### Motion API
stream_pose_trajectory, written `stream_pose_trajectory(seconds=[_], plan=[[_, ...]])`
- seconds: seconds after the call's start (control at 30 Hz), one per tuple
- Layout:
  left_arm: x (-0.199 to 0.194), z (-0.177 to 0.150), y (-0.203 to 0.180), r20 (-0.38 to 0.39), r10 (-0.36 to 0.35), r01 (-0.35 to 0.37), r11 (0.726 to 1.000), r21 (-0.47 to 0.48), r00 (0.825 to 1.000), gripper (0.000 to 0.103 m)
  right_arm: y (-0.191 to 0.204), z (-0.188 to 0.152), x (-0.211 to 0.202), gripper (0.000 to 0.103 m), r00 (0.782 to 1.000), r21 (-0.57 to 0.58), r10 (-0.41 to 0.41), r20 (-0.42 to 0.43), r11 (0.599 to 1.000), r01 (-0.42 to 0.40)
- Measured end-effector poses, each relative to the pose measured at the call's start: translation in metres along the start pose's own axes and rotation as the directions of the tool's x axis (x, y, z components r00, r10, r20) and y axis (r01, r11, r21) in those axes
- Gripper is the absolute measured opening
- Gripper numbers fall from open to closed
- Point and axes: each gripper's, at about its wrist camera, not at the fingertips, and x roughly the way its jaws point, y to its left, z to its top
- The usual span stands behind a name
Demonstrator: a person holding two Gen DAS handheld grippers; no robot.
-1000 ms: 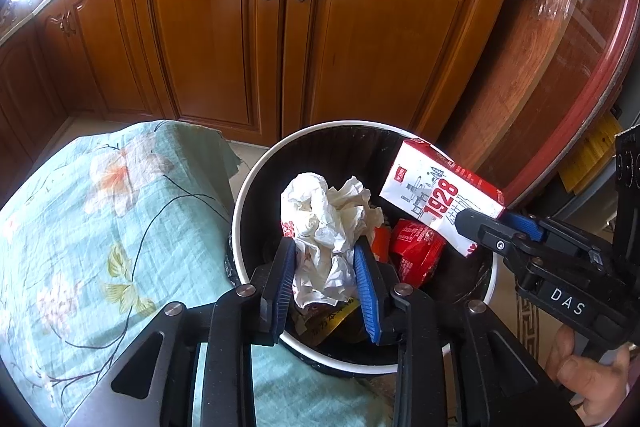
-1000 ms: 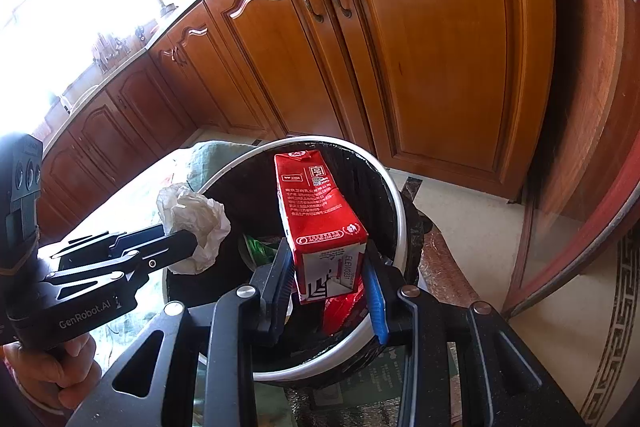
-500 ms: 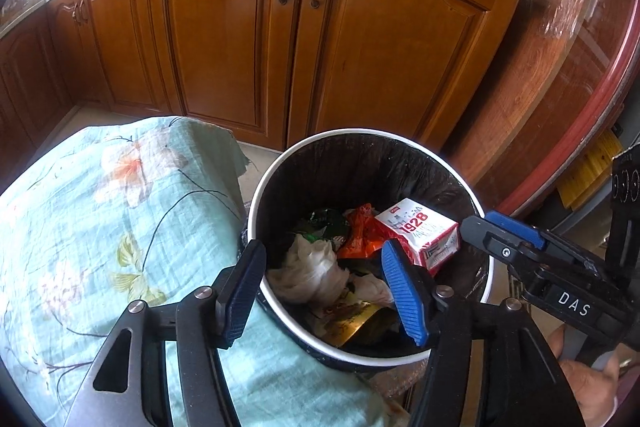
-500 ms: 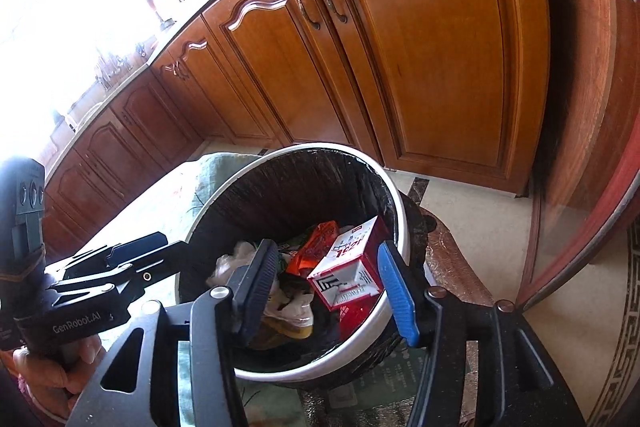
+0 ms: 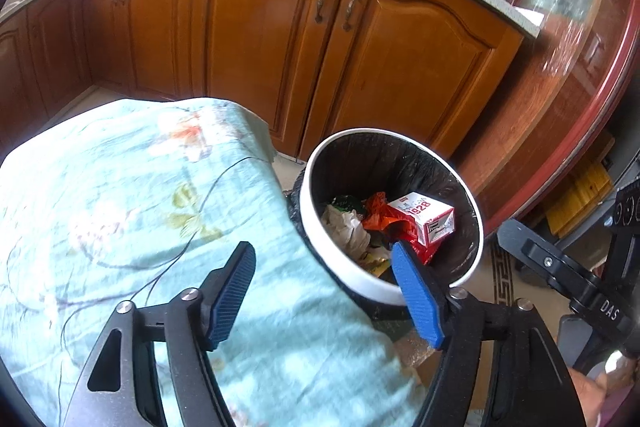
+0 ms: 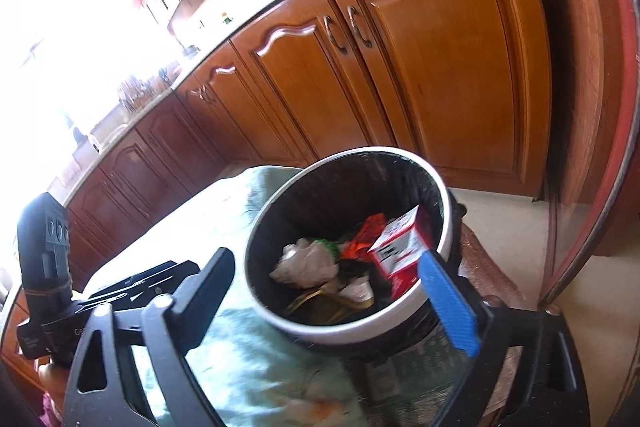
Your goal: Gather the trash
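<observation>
Now both your tools stand spread, empty: left tool [image 5: 322, 291], right tool [image 6: 328, 283], jaws just opening. Crumpled paper [image 5: 346, 227] and carton [image 5: 426, 223] lie in bin [image 5: 320, 223], right of cloth-covered worktop [image 5: 120, 207]. Paper light, soft: pinch bulk. Carton light, stiff, crushable: grip flat sides.

The bin's [image 5: 390, 297] near rim is partly covered by the left gripper's [image 5: 322, 267] right finger [image 5: 416, 297]. In the right wrist view, that gripper's right finger [image 6: 448, 303] hides the carton's [image 6: 396, 245] lower corner. Trash under the tissue [image 6: 306, 263] and carton is too jumbled to tell apart. The cloth [image 6: 248, 359] below the jaws is smeared. The window side, far left of the tool, is washed out white.
</observation>
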Motion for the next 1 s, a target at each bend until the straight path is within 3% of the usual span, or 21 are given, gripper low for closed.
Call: stream_pose_trajectory(seconds=[0.07, 0.43, 0.7, 0.77, 0.87, 1.0], plan=[[-0.015, -0.012, 0.008, 0.029, 0.009, -0.009, 1.0, -0.02, 1.0, 0.081, 0.007, -0.009, -0.007, 0.099, 1.0, 0.003, 0.004, 0.013, 1.0, -0.004], [-0.085, -0.08, 0.039, 0.134, 0.058, -0.046, 0.995, -0.089, 0.989, 0.082, 0.053, -0.061, -0.051, 0.102, 0.99, -0.045, -0.015, 0.142, 0.999, 0.021], [-0.123, -0.105, 0.03, 0.213, 0.078, -0.066, 0.996, -0.063, 0.974, 0.084, 0.077, -0.073, -0.074, 0.103, 0.982, -0.122, -0.029, 0.188, 0.991, 0.053], [-0.138, -0.112, 0.027, 0.254, 0.09, -0.081, 0.996, -0.048, 0.963, 0.09, 0.084, -0.074, -0.084, 0.103, 0.972, -0.153, -0.043, 0.232, 0.985, 0.081], [-0.158, -0.126, 0.021, 0.334, 0.14, -0.139, 0.99, -0.029, 0.932, 0.102, 0.092, -0.081, -0.096, 0.103, 0.951, -0.196, -0.07, 0.302, 0.971, 0.134], [-0.166, -0.148, 0.016, 0.385, 0.189, -0.202, 0.979, -0.005, 0.903, 0.102, 0.095, -0.09, -0.098, 0.103, 0.939, -0.219, -0.087, 0.334, 0.961, 0.167]])
